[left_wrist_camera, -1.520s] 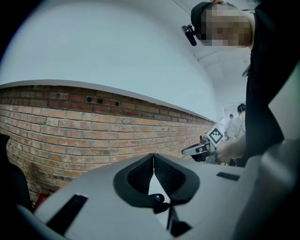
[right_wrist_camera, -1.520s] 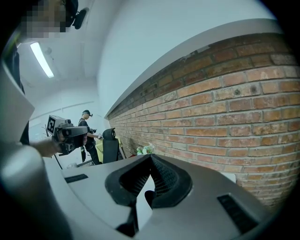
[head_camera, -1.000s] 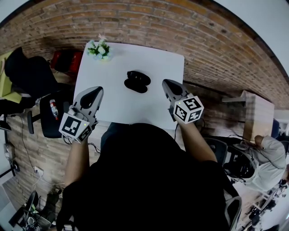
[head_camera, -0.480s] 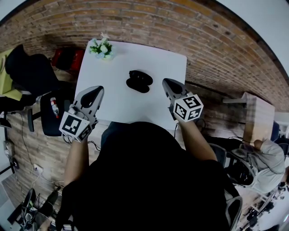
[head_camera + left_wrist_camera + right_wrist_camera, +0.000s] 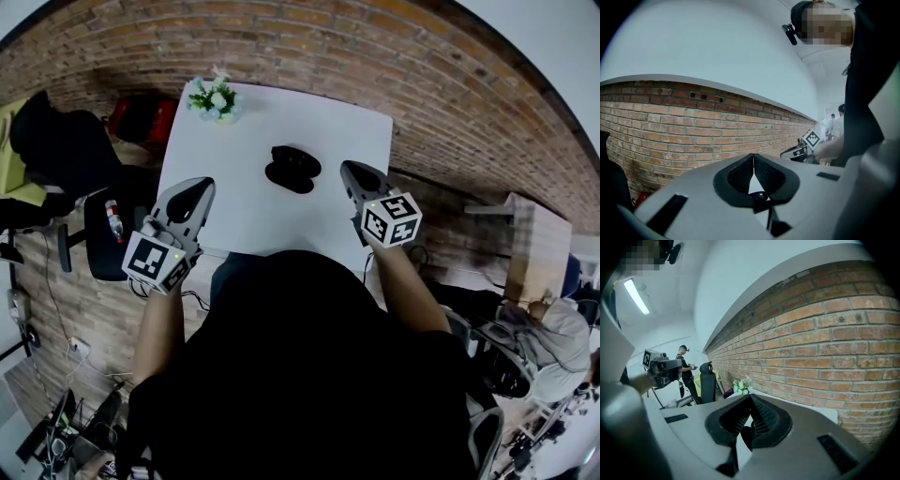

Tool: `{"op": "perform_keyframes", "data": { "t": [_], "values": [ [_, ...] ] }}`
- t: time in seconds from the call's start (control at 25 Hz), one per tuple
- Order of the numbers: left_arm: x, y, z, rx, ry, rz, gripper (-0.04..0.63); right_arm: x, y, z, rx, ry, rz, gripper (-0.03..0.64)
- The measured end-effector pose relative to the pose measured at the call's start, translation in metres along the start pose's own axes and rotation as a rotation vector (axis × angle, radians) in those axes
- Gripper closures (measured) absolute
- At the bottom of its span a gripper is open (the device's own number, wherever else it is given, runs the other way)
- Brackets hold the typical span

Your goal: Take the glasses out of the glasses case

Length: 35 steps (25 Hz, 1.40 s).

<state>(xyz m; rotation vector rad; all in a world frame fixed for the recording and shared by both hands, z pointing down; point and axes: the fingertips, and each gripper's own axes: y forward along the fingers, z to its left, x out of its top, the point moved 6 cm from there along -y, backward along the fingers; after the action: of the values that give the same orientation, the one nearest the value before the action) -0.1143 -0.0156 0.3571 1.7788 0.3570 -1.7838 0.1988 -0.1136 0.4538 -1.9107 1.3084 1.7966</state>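
Observation:
A black glasses case (image 5: 292, 169) lies near the middle of the white table (image 5: 234, 206). From the head view I cannot tell whether its lid is up, and no glasses show. My left gripper (image 5: 192, 190) hovers over the table's left front part, well to the left of the case, with its jaws shut and holding nothing. On the other side my right gripper (image 5: 353, 172) is close to the case's right, jaws shut and holding nothing. In each gripper view the pads meet at the tips, and a dark bit of the case (image 5: 746, 436) peeps through the gap below.
A small pot of white flowers (image 5: 212, 98) stands at the table's far left corner. A black chair (image 5: 58, 142) and a red bag (image 5: 141, 120) are to the left, and a brick wall (image 5: 450, 103) runs behind and to the right. Other people (image 5: 553, 328) work nearby.
The table and case have drifted slightly rightward and lower in the head view. Both grippers stay shut and have hardly moved.

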Motion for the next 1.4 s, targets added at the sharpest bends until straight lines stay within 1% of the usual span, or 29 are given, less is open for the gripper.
{"op": "perform_keyframes", "data": {
  "t": [0.2, 0.32, 0.52, 0.88, 1.16, 1.4],
  "values": [
    [-0.006, 0.005, 0.009, -0.003, 0.000, 0.005, 0.583, -0.011, 0.013, -0.009, -0.017, -0.038, 0.048, 0.600],
    [-0.005, 0.010, 0.014, -0.002, -0.017, 0.011, 0.583, -0.020, 0.022, -0.014, -0.028, -0.057, 0.079, 0.600],
    [-0.009, 0.018, 0.024, -0.002, -0.023, 0.026, 0.583, -0.026, 0.038, -0.011, -0.031, -0.143, 0.127, 0.600],
    [-0.018, 0.027, 0.036, 0.002, -0.037, 0.040, 0.583, -0.041, 0.065, -0.009, 0.000, -0.149, 0.189, 0.600],
    [-0.022, 0.031, 0.046, -0.001, -0.049, 0.047, 0.583, -0.057, 0.086, -0.010, 0.022, -0.127, 0.237, 0.600],
    [-0.027, 0.031, 0.052, -0.005, -0.056, 0.064, 0.583, -0.069, 0.105, -0.010, 0.036, -0.149, 0.273, 0.600]
  ]
}}
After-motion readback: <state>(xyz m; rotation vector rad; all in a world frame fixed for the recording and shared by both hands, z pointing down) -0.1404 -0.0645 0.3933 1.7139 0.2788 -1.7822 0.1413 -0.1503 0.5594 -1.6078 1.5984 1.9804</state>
